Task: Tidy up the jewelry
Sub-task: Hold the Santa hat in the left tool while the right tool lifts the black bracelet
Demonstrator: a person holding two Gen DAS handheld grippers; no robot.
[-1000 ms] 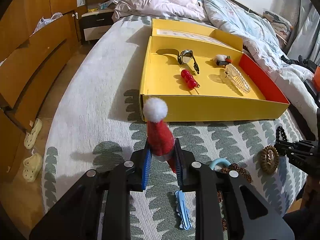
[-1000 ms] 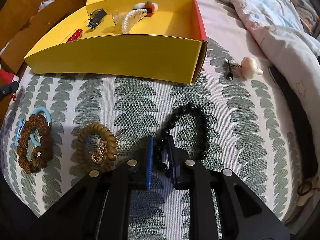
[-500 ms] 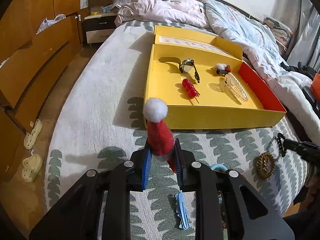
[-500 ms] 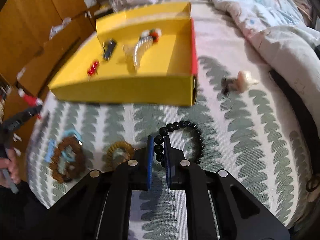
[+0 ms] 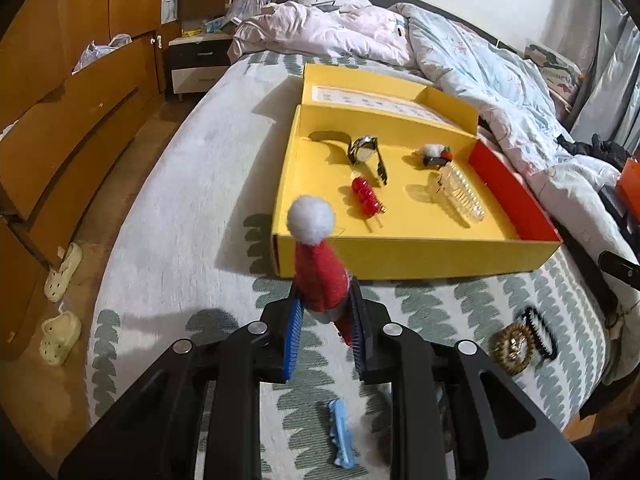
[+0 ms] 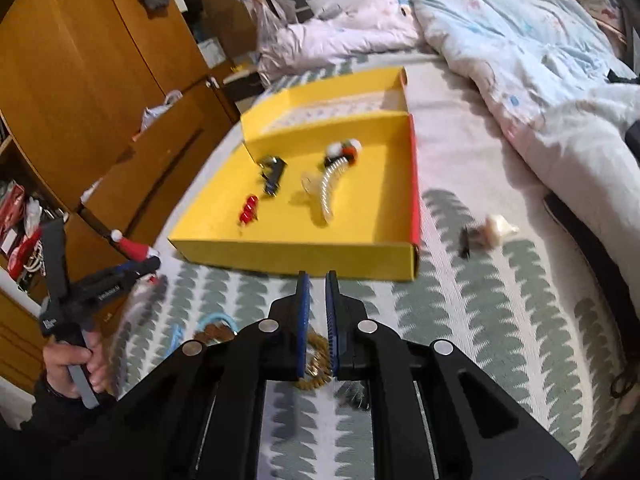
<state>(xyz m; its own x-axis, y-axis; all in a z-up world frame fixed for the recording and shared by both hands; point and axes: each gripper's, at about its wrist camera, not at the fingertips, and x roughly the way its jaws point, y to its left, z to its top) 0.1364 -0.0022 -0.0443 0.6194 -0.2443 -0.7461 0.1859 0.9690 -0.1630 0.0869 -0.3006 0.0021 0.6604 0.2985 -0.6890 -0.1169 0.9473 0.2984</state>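
Observation:
My left gripper is shut on a red Santa-hat hair clip with a white pompom, held above the bed just short of the yellow box. It shows from the side in the right wrist view. The box holds a watch, a red bead clip, a clear claw clip and a small pompom clip. My right gripper is raised above the bed with its jaws nearly together and nothing between the tips. The black bead bracelet lies on the bed.
A gold coil hair tie and a blue clip lie on the patterned bedspread near me. A cream-coloured clip lies right of the box. Crumpled quilts fill the far side. Wooden wardrobes stand left.
My right gripper let the black bracelet go and rose away from the bed. My left gripper carried the Santa-hat clip a little closer to the yellow box.

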